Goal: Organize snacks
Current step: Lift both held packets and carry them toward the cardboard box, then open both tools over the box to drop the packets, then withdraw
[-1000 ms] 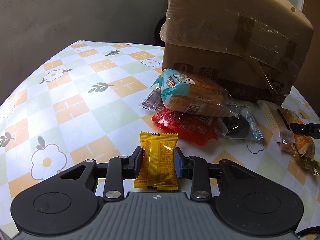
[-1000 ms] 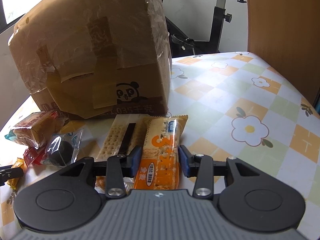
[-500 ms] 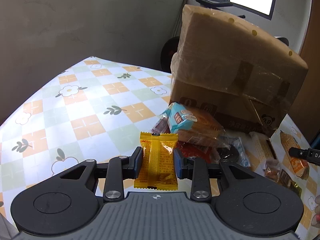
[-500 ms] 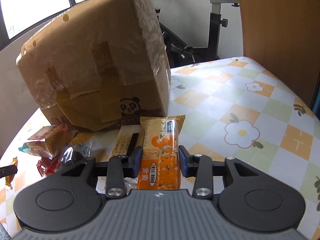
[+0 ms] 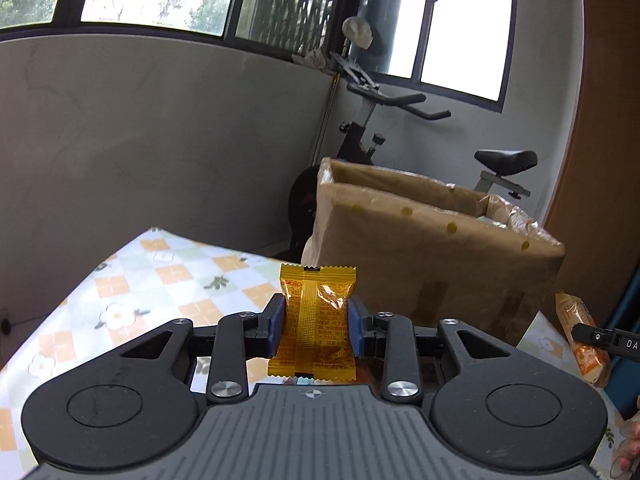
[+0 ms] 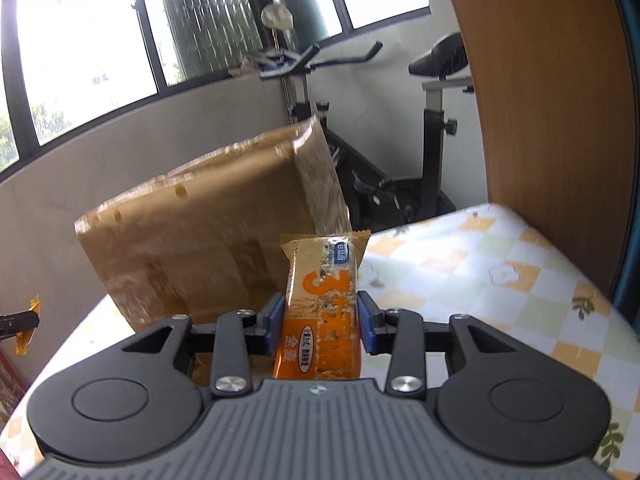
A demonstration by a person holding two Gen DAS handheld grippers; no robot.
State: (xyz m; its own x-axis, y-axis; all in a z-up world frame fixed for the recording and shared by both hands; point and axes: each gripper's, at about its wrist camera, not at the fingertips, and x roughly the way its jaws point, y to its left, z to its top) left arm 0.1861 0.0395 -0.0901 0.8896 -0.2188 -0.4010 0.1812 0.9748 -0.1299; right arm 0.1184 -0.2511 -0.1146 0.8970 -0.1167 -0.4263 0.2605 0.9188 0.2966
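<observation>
My left gripper (image 5: pixel 316 326) is shut on a small yellow snack packet (image 5: pixel 314 320) and holds it in the air, lower than the rim of the open cardboard box (image 5: pixel 432 252). My right gripper (image 6: pixel 322 322) is shut on an orange cracker bar packet (image 6: pixel 324 304), raised in front of the same box (image 6: pixel 208 248). The cracker packet also shows at the right edge of the left wrist view (image 5: pixel 586 344), and the yellow packet at the left edge of the right wrist view (image 6: pixel 26 324). The other snacks on the table are mostly hidden.
The table has a checked flower-pattern cloth (image 5: pixel 160 280). An exercise bike (image 5: pixel 380 128) stands behind the box by the grey wall. A wooden panel (image 6: pixel 548 120) rises at the right. A red wrapper edge (image 6: pixel 8 376) shows at the far left.
Both grippers have lifted their packets well up from the table. The views now look over the table toward the box's top edge, and the snack pile has dropped out of sight.
</observation>
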